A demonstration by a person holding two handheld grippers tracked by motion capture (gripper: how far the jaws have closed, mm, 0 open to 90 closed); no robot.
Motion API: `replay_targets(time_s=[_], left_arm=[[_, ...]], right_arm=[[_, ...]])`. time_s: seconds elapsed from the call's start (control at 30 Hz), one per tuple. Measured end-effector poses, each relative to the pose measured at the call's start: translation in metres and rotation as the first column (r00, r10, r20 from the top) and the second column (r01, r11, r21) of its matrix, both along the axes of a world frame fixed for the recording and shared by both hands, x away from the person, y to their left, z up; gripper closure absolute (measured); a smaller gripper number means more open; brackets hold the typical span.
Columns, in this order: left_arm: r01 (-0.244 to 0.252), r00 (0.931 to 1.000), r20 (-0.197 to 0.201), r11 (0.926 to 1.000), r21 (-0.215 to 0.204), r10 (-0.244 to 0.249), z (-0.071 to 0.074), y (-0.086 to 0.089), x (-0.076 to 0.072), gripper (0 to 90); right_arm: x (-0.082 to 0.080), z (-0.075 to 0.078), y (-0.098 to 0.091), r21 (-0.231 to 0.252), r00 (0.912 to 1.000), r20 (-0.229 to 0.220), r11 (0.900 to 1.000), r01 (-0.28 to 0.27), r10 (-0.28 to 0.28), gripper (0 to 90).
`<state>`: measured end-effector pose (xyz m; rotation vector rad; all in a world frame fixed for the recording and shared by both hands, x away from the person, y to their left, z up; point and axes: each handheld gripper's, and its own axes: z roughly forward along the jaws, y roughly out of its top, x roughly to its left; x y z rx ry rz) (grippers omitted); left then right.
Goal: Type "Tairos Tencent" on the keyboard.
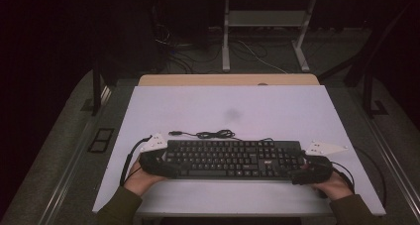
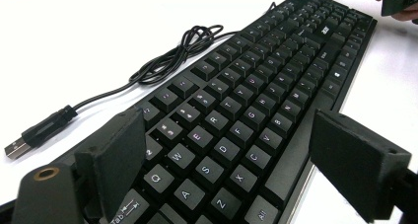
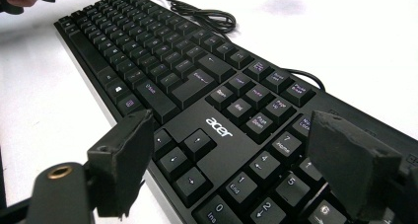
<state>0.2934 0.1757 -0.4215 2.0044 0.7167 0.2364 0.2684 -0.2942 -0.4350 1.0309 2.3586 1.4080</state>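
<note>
A black Acer keyboard [image 1: 233,158] lies across the near half of the white table [image 1: 223,103]. Its cable [image 1: 213,134] is coiled just behind it, and the USB plug [image 2: 42,130] rests loose on the table. My left gripper [image 1: 166,163] is at the keyboard's left end. Its jaws stand wide apart over the Tab and Alt corner keys [image 2: 236,167], open. My right gripper [image 1: 299,168] is at the right end, open, with its pads [image 3: 123,155] either side of the arrow keys and number pad [image 3: 231,169]. Neither pair of pads presses on the keyboard.
A faint dark smudge [image 1: 232,115] marks the table behind the cable. A wooden desk edge [image 1: 228,80] borders the far side of the white top. Beyond it are desk legs and loose floor cables [image 1: 247,51]. The front table edge [image 1: 223,210] runs close to the person's hands.
</note>
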Motion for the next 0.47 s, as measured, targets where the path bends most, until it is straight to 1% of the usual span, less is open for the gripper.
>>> replay_targets(time_s=[0.47], left_arm=[[0.004, 1.0000, -0.001, 1.0000, 0.004, -0.004, -0.0003, -0.0005, 0.0001, 13.6]], right_arm=[[0.0000, 0.0007, -0.0001, 0.000, 1.0000, 0.006, 1.0000, -0.003, 0.003, 17.9]])
